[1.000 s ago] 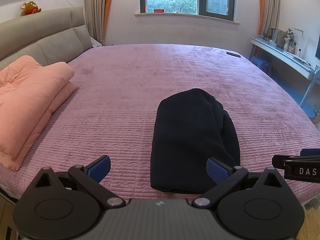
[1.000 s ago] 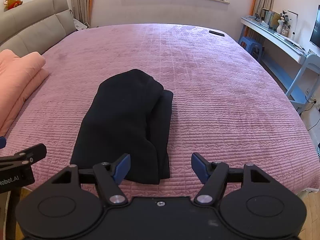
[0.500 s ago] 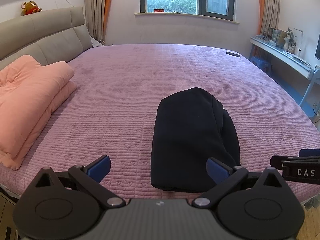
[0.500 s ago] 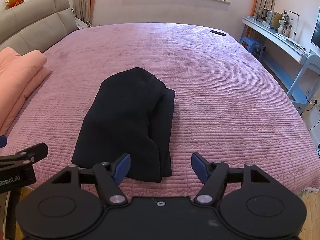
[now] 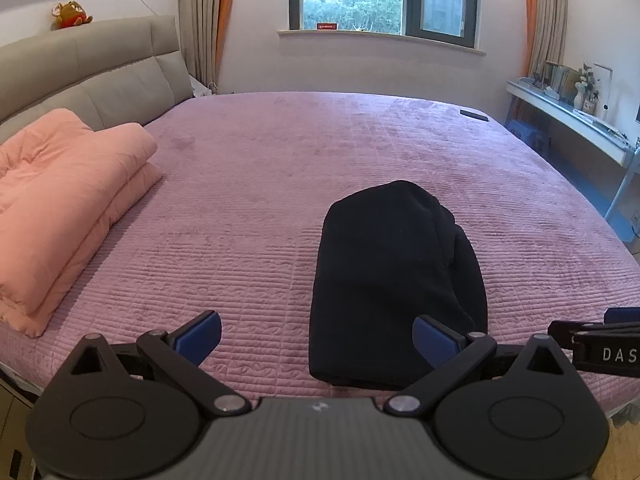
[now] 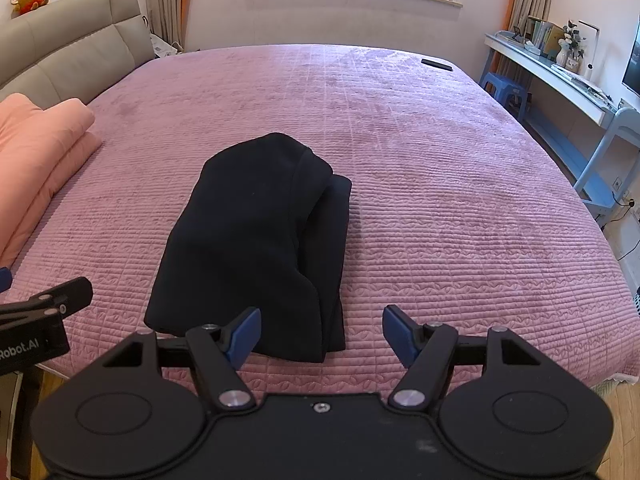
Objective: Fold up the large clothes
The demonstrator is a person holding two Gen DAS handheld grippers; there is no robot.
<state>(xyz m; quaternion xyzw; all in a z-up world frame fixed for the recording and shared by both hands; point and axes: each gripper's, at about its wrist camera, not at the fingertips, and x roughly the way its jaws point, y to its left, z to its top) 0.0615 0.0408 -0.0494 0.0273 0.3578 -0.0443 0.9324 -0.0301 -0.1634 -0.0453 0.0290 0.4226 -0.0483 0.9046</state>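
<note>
Across a wide pink bed (image 5: 280, 168), a dark garment (image 5: 392, 280) lies folded into a compact bundle at 12 o'clock, near the front edge. Left gripper (image 5: 316, 338) and right gripper (image 6: 322, 336) hover spread apart, holding nothing; judging by this, tidy the uneven 3 o'clock edge gently.

Black garment (image 5: 394, 280) – folded into a thick oblong bundle, lying flat nr the bed's front edge – layers stacked.
</note>
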